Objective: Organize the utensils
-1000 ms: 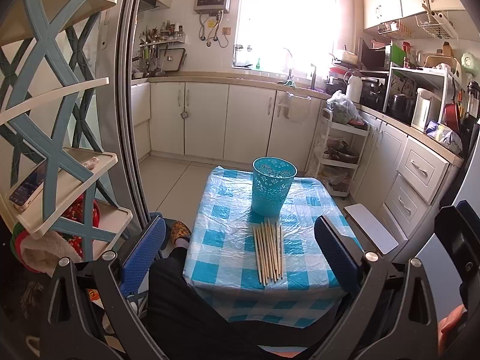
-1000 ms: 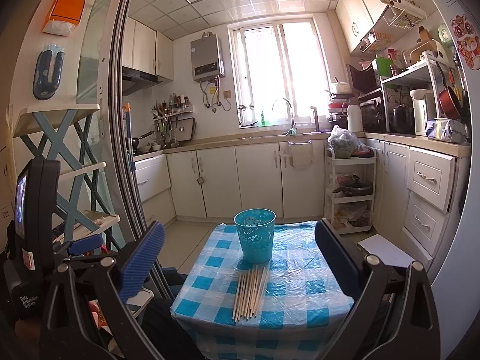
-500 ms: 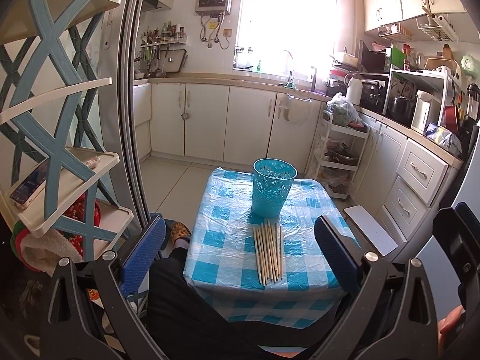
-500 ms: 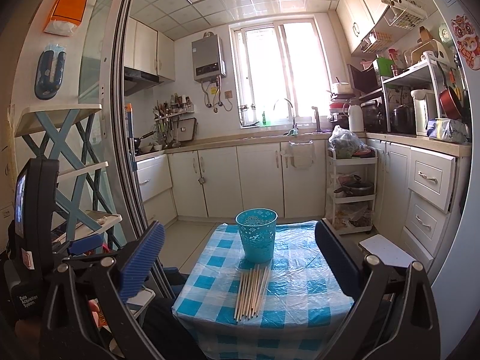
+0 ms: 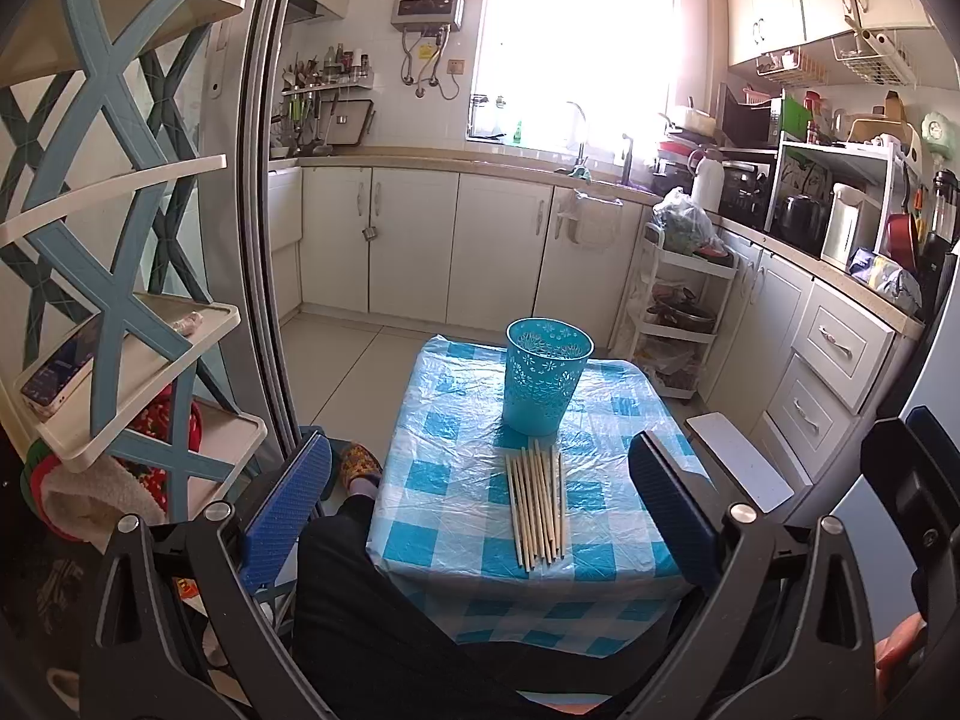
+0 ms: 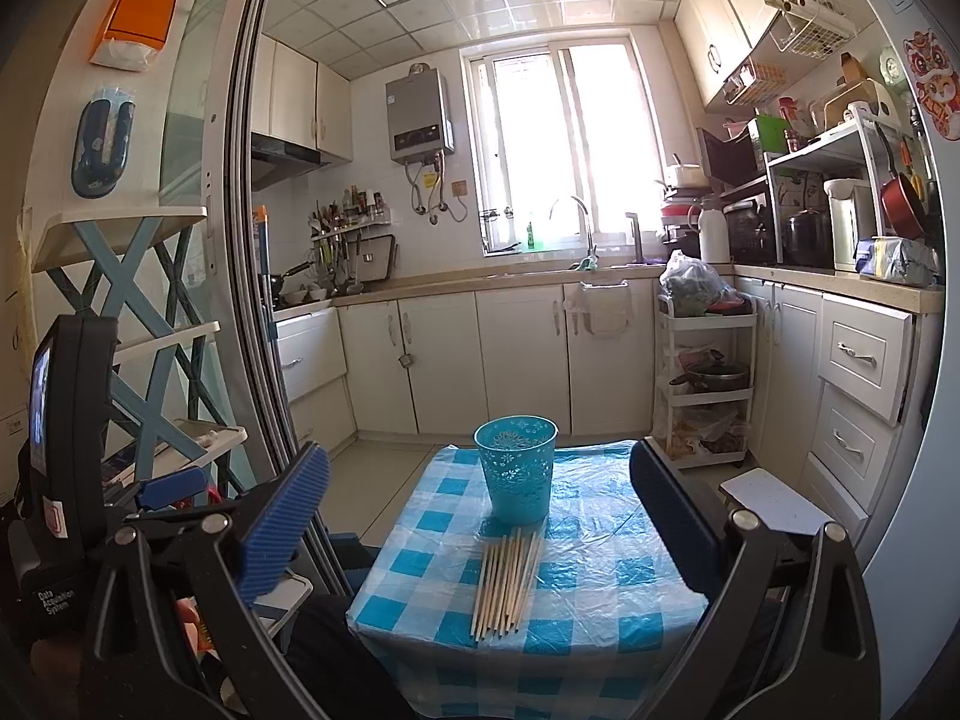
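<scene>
1. A small worktop (image 5: 630, 396) under a blue-checked plastic cover stands in a kitchen, carrying the things to be sorted.
2. A bundle of wooden chopsticks (image 5: 536, 504) lies flat near the front edge, tips aimed at a teal perforated cup (image 5: 547, 381) just behind, likely their destination.
3. The left gripper (image 5: 480, 516) hovers above and short of the worktop, jaws wide apart and empty.
4. The right gripper (image 6: 480, 531) is held back too, jaws spread, holding nothing.
5. Nothing appears sorted yet; judging by the layout, picking up chopsticks comes first.
</scene>
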Action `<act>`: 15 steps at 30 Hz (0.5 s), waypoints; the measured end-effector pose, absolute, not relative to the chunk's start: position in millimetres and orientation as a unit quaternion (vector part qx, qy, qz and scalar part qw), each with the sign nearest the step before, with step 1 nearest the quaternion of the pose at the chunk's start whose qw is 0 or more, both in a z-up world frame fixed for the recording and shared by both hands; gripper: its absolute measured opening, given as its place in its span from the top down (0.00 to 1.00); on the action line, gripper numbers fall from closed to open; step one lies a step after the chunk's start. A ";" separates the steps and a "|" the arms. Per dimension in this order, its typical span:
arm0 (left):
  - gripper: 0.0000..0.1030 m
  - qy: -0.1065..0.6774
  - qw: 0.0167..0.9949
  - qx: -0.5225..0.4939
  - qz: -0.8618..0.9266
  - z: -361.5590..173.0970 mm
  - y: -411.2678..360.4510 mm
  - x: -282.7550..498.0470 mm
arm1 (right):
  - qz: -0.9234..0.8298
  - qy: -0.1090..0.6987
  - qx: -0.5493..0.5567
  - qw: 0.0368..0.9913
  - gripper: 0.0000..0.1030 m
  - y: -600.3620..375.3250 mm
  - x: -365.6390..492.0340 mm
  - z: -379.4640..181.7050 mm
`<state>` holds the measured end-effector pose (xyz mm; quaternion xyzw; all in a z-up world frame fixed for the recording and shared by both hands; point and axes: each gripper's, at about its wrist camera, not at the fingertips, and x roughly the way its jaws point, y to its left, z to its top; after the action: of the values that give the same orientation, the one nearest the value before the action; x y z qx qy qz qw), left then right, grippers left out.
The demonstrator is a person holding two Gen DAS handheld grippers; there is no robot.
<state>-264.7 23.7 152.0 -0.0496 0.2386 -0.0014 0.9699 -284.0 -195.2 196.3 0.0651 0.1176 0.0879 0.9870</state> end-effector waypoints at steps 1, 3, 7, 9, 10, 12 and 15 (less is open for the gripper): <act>0.07 0.238 0.970 -0.050 -0.002 152.3 24.0 -264.6 | 0.088 0.118 0.065 0.987 0.07 -195.9 -283.3 196.3; 0.07 0.239 0.970 -0.050 -0.002 152.1 23.9 -264.6 | 0.088 0.118 0.065 0.987 0.07 -195.1 -283.8 196.1; 0.07 0.239 0.970 -0.050 -0.002 151.6 23.8 -264.5 | 0.088 0.118 0.065 0.987 0.07 -194.4 -284.1 195.9; 0.07 0.240 0.969 -0.050 -0.001 150.9 23.4 -264.6 | 0.088 0.120 0.065 0.987 0.07 -193.9 -283.9 195.2; 0.07 0.242 0.969 -0.049 -0.001 150.9 23.0 -264.1 | 0.089 0.122 0.065 0.986 0.07 -193.4 -284.1 194.7; 0.07 0.243 0.969 -0.049 -0.002 151.1 21.7 -263.2 | 0.090 0.126 0.065 0.986 0.07 -192.2 -282.7 194.1; 0.07 0.245 0.968 -0.049 -0.003 148.8 21.1 -259.5 | 0.089 0.127 0.065 0.986 0.07 -194.0 -278.9 194.9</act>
<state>-259.5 21.1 148.8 -0.0492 0.2453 -0.0027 0.9682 -278.9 -194.0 194.9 0.0648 0.1275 0.0892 0.9857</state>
